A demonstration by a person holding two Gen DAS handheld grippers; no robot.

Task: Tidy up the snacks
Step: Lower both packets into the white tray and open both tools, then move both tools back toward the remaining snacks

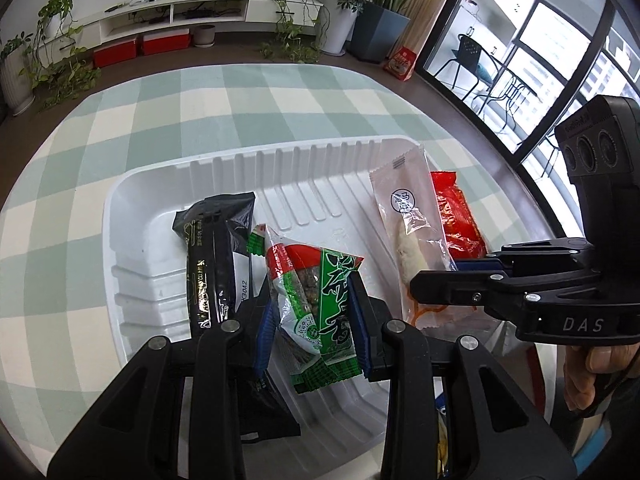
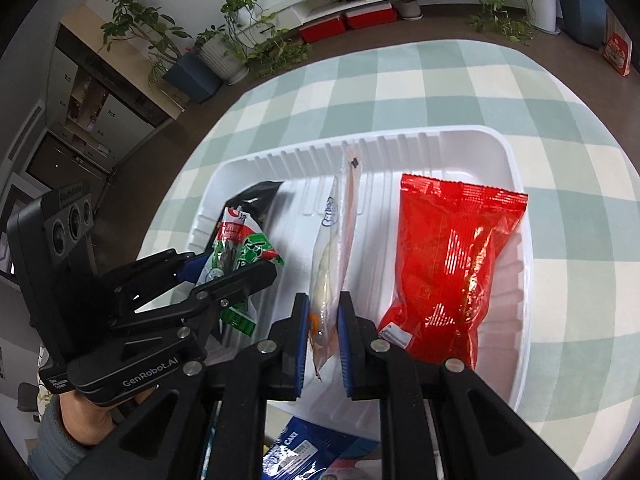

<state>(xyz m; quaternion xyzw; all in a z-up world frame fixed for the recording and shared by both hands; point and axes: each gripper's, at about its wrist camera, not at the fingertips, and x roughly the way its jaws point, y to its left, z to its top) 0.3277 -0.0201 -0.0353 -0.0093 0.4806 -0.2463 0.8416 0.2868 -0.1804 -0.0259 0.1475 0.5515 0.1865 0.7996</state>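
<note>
Snacks are being gathered into the white tray (image 1: 132,216) at the centre of both views, on the checked bench (image 1: 200,112), where a black packet (image 1: 210,264) at its left and a red packet (image 2: 448,264) at its right already lie flat. Each gripper pinches one packet by its lower end so it hangs lengthwise over the tray: the left gripper (image 1: 314,316) is closed on the green packet (image 1: 316,300), and the right gripper (image 2: 324,336), nearly fully closed, holds the thin clear packet (image 2: 332,264) edge-on. Both packets are held over the bare strip of tray between the black and red ones, probably so they can be set down side by side without overlapping.
</note>
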